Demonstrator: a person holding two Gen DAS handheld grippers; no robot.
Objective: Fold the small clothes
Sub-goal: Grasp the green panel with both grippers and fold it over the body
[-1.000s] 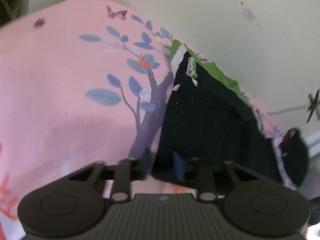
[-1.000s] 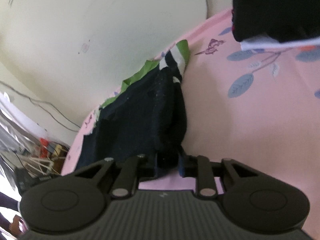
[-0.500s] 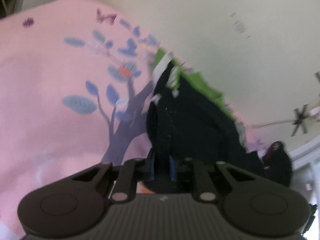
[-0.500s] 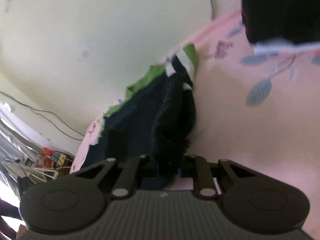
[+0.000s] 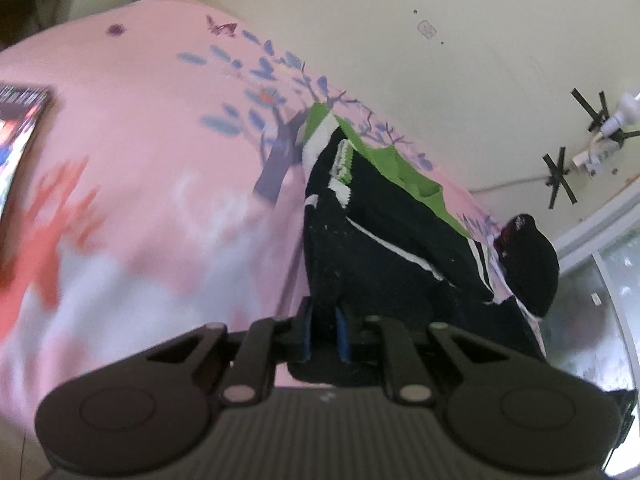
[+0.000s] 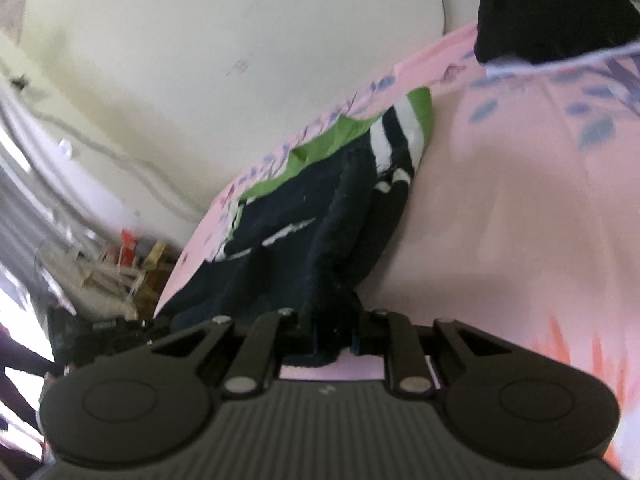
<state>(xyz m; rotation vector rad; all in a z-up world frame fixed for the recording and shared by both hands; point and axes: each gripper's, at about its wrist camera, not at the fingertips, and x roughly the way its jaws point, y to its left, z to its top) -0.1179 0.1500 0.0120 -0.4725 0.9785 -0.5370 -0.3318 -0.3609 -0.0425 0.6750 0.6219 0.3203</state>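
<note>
- The dark garment (image 5: 384, 248), black-navy with white stripes and green trim, lies on the pink floral bed sheet (image 5: 160, 184) along the edge nearest the cream wall (image 5: 460, 92).
- Its long axis runs away from both cameras: the near hem sits at the jaws, and the striped green and white end (image 6: 404, 128) points toward the wall.
- The left gripper (image 5: 325, 334) has its jaws pressed together on the near dark edge of the garment, cloth bunched between the blue pads.
- The right gripper (image 6: 335, 334) likewise pinches a thick fold of the same garment (image 6: 320, 216); its jaws closed within the last second and have since held.
- From both pinches the cloth rises in a ridge, its far part resting flat.
- No readable writing shows on the garment; a label, if any, cannot be made out.
- Another black item (image 5: 532, 260) sits on the sheet's edge just beyond the garment.
- A printed flat object (image 5: 20, 136) lies at the left border.
- Open pink sheet spreads wide beside the garment, away from the wall.
</note>
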